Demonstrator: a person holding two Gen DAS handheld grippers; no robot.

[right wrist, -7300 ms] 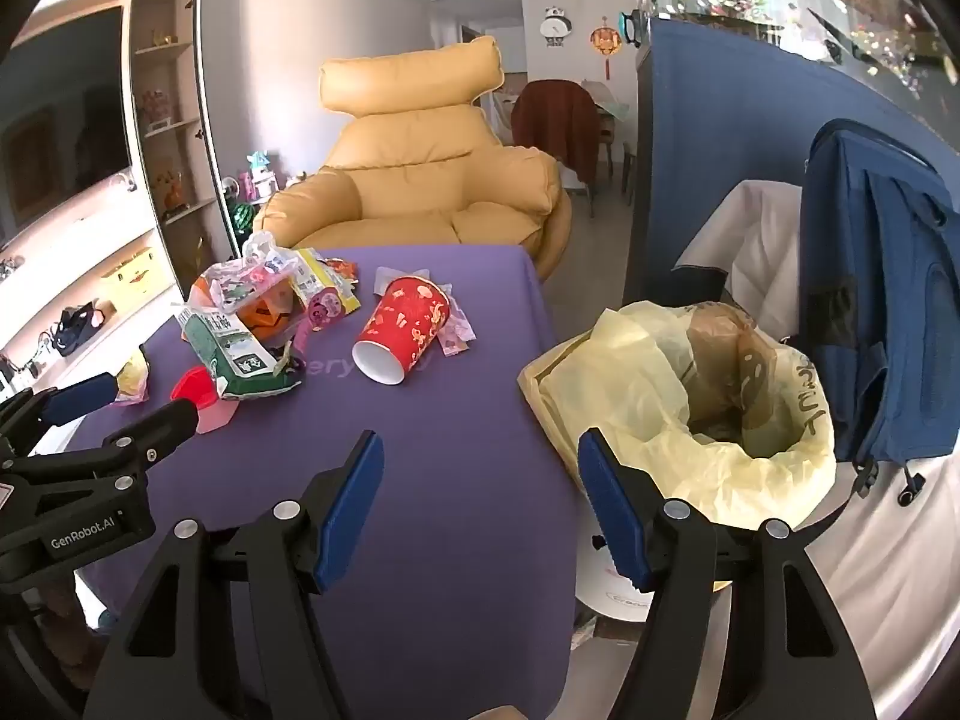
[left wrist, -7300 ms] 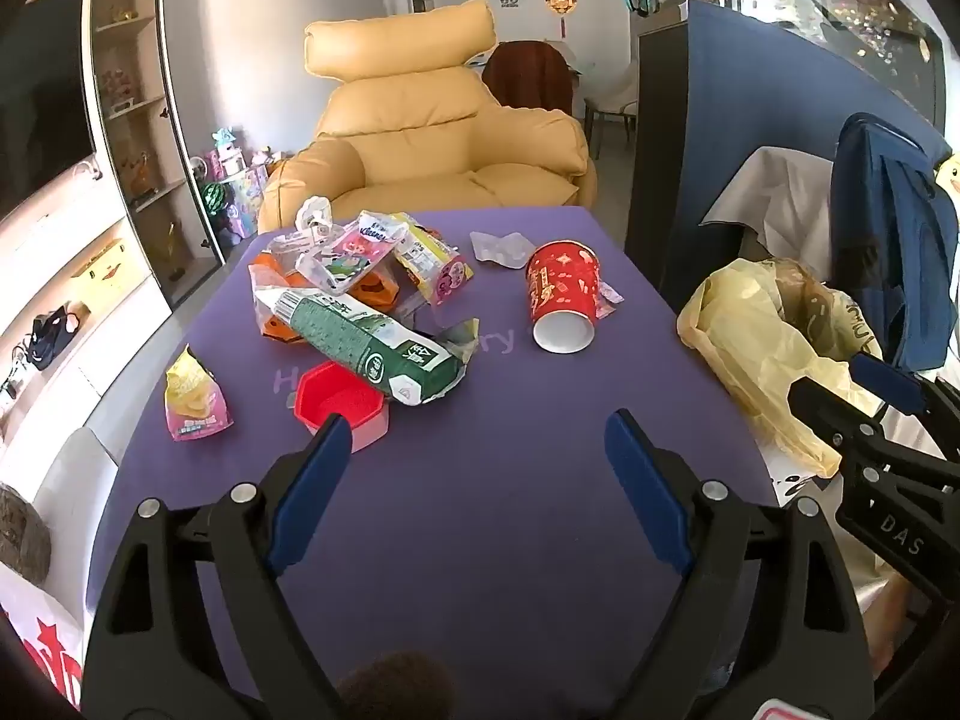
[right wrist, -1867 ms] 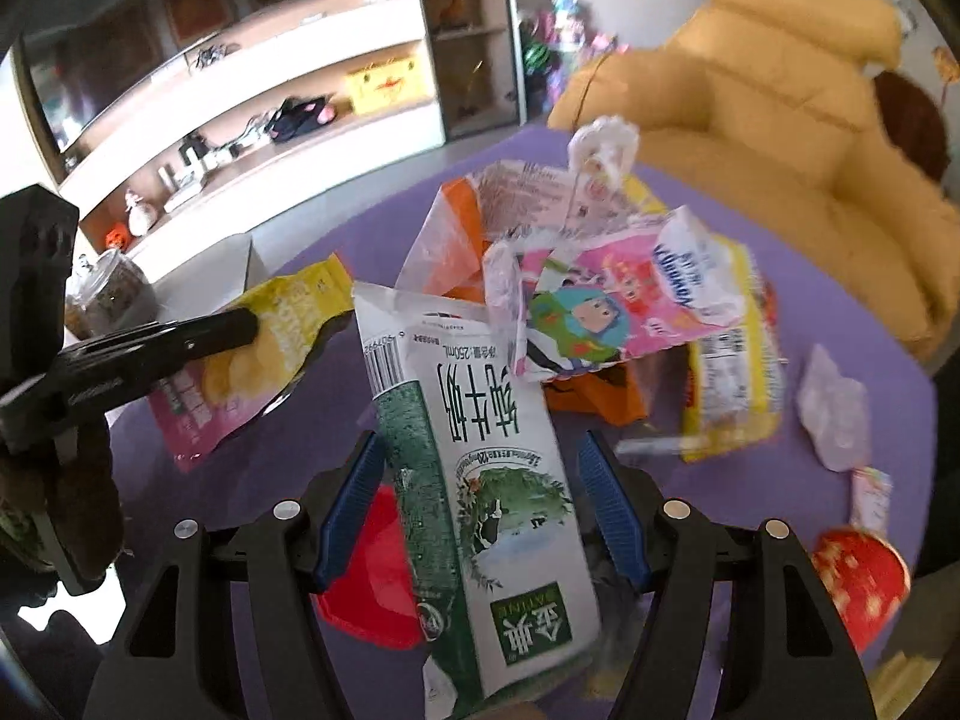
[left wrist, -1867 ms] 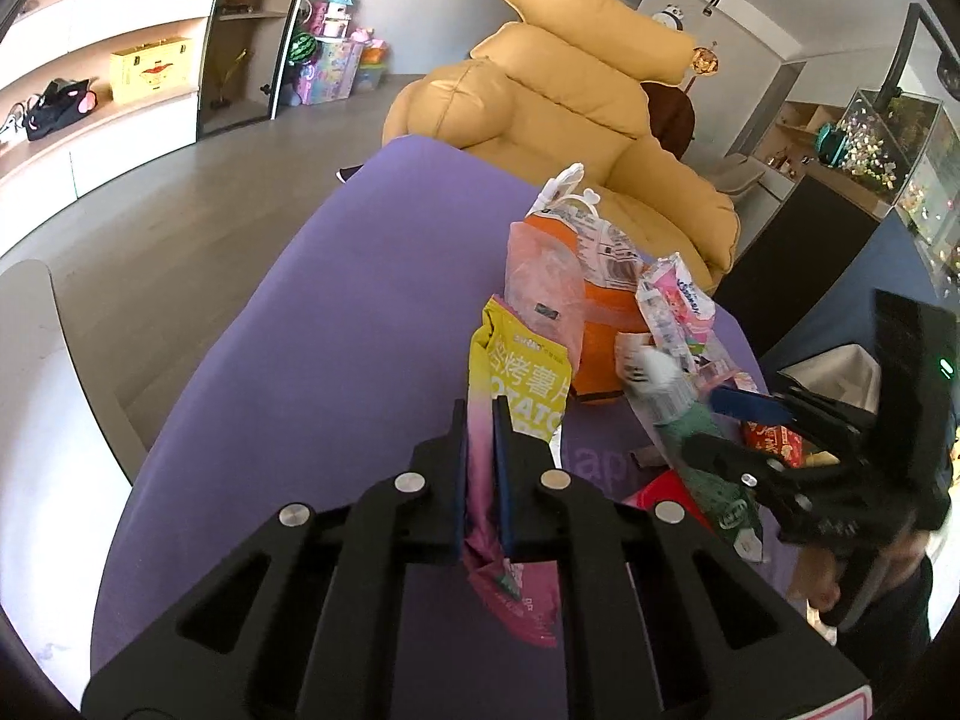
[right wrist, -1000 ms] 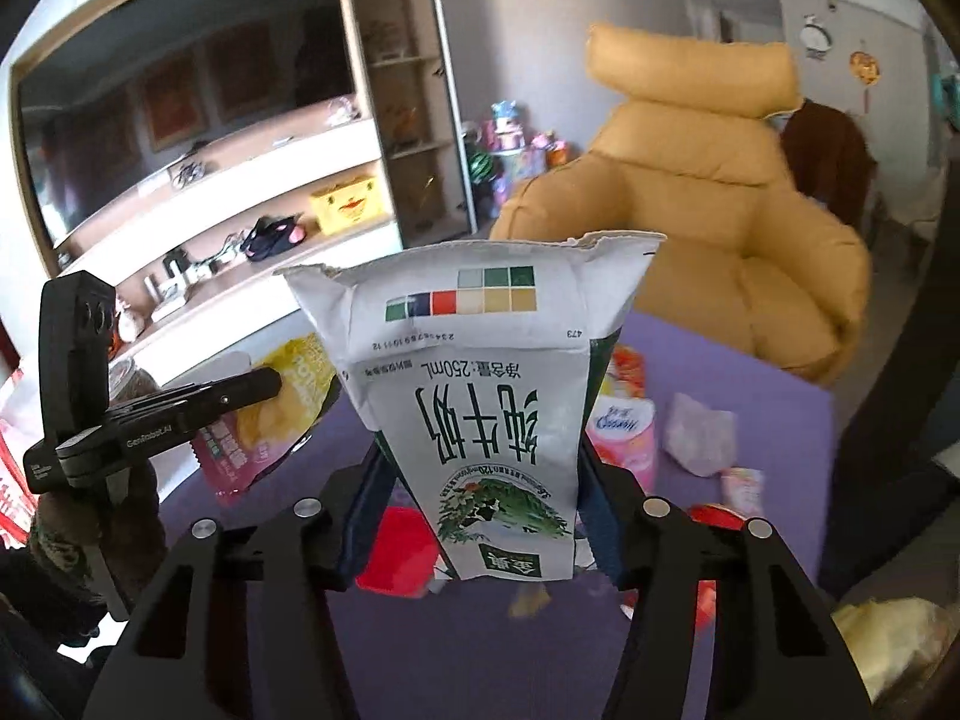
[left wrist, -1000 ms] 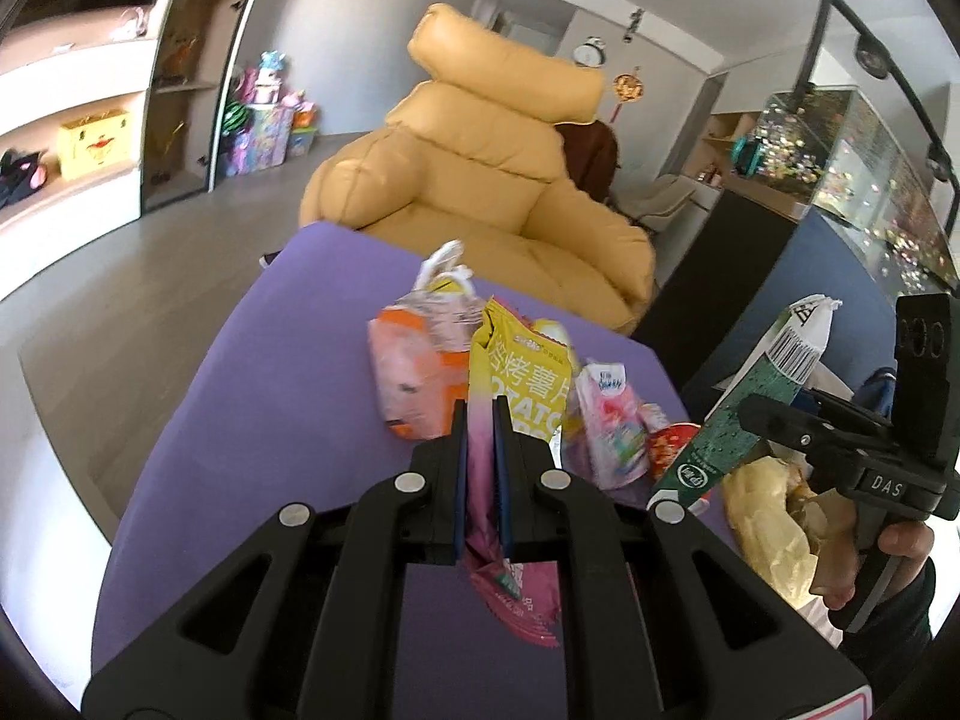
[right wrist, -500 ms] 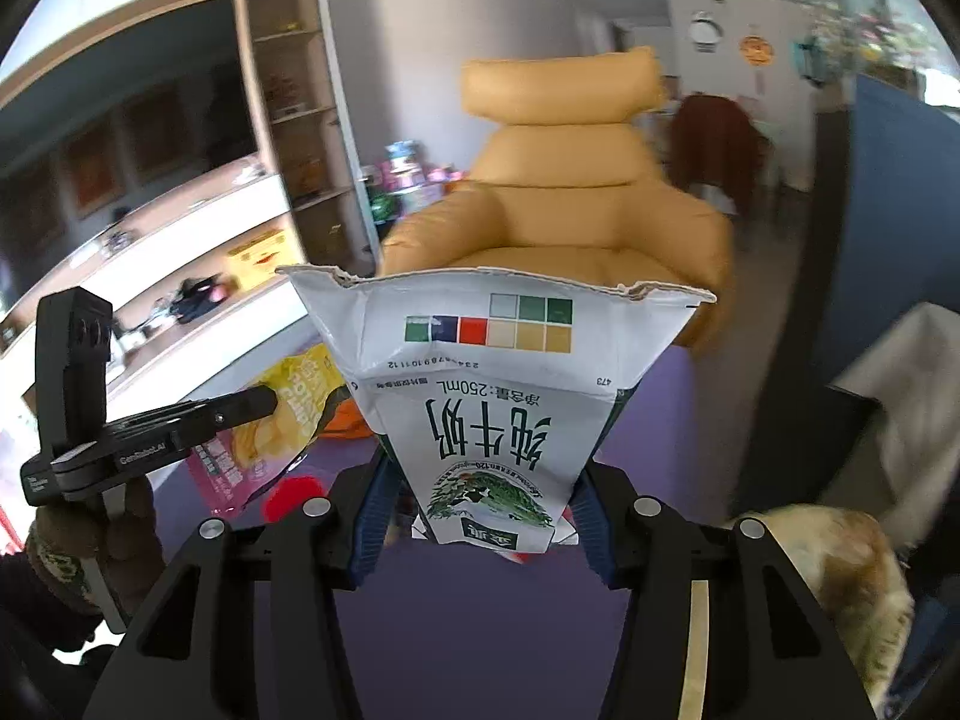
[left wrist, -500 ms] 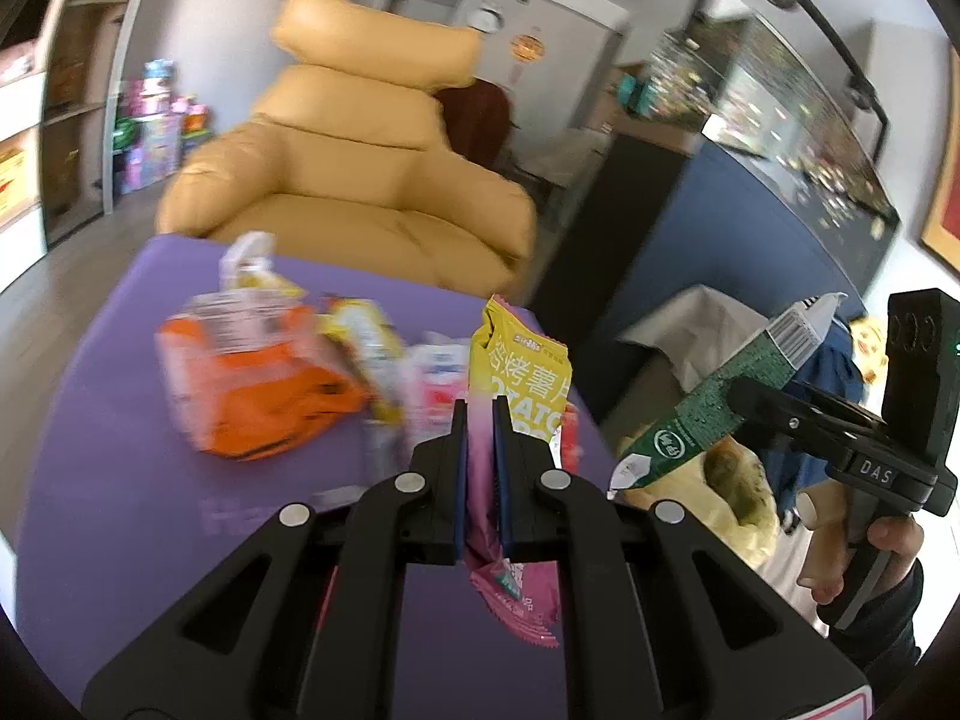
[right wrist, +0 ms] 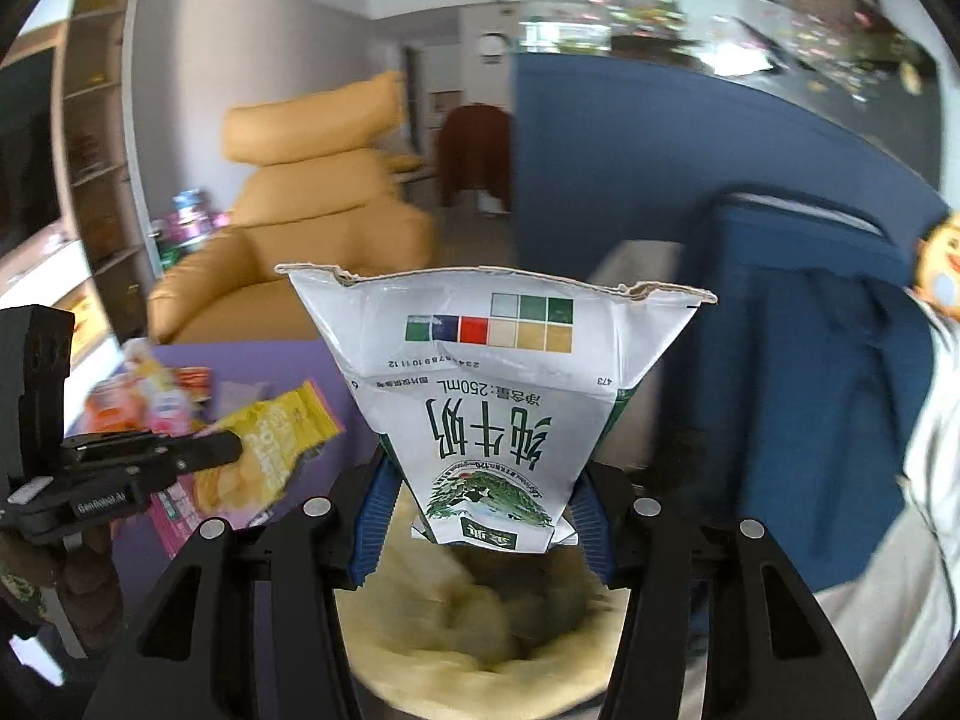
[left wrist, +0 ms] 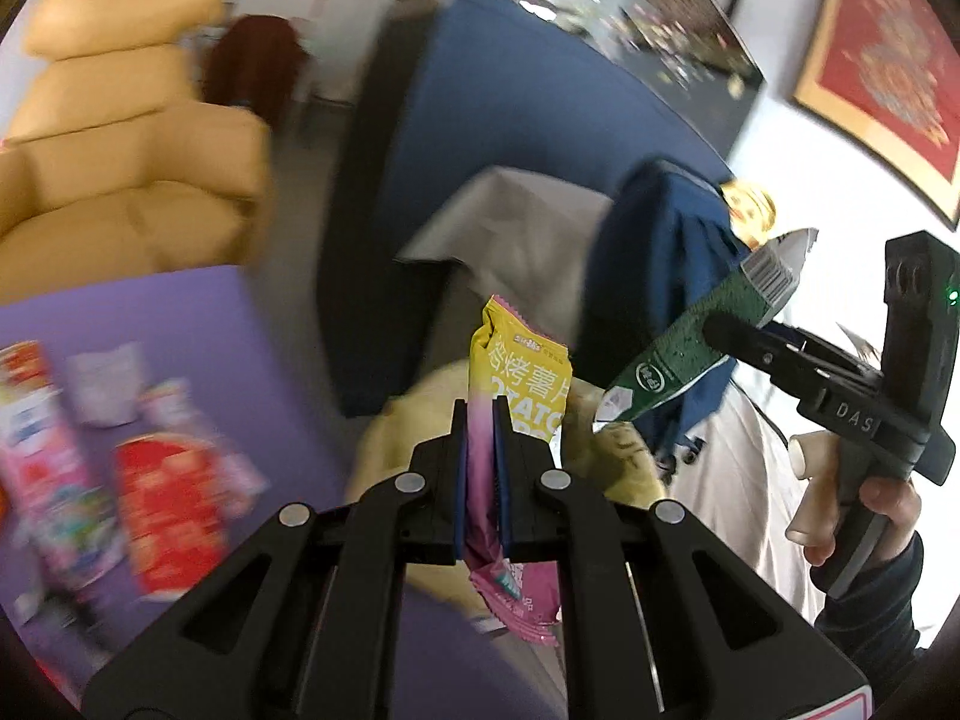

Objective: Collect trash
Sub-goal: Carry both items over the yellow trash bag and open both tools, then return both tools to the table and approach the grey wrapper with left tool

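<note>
We are pinching the light, crinkly chip bag (left wrist: 521,384) flat in our left gripper (left wrist: 480,468), and our right gripper (right wrist: 480,516) is squeezing the soft, empty milk carton (right wrist: 498,414) by its sides. A moment ago both were over the purple table (left wrist: 180,312); now both are hanging over the yellow trash bag (right wrist: 480,630) beside the table's edge.

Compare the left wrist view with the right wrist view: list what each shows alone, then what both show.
Only the left wrist view: the red paper cup lying on the purple table, the framed red picture on the wall, and the right tongs seen from the side.

Only the right wrist view: the shelving unit, the milk carton's printed front, and the left tongs seen from the side.

Both: the chip bag pinched in the left tongs, the milk carton clamped in the right tongs, the yellow trash bag, the yellow armchair.
</note>
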